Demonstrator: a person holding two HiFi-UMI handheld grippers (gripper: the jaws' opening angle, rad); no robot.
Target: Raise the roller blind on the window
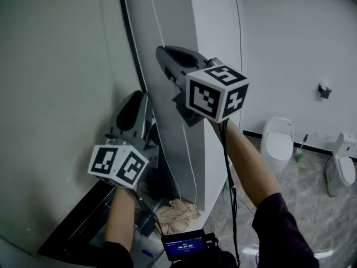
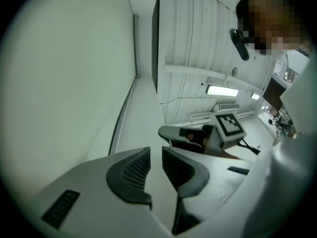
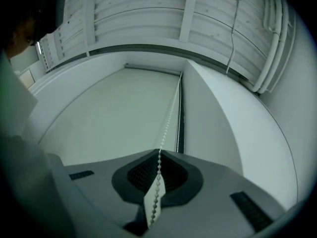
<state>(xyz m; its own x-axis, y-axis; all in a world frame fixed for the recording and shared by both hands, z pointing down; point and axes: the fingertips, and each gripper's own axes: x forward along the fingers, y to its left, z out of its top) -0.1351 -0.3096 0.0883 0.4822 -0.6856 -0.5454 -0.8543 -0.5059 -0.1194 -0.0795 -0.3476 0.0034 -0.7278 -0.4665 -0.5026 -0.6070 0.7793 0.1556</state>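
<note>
Holding the chain (image 3: 169,115) between its closed pads, the right gripper (image 3: 159,152) points up along the blind (image 3: 109,118). In the right gripper view the beads leave the jaws at the lower centre of the frame. They run straight up toward the top edge of the blind, just beside a dark strip of window frame. A short piece of the chain also hangs out below the pads, at the bottom centre. To the right of the dark strip stands a white wall (image 3: 218,123).

In the head view the right gripper is in the upper centre, with its marker cube toward the right and its tips toward the upper left. From it a thin strand goes down to a cloth (image 1: 178,210) at the bottom centre.

The left gripper (image 2: 156,155) is lower, at the centre left of the head view, and it also points up. Its tips are close beside a second beaded strand along the dark edge of the blind; I cannot tell if they touch it. In the left gripper view its jaws stand with only a narrow gap, and nothing is between them.

The blind fills the whole left side of the head view as a pale sheet, down to a dark sill at the lower left. Two toilets (image 1: 277,141) stand at the right.
</note>
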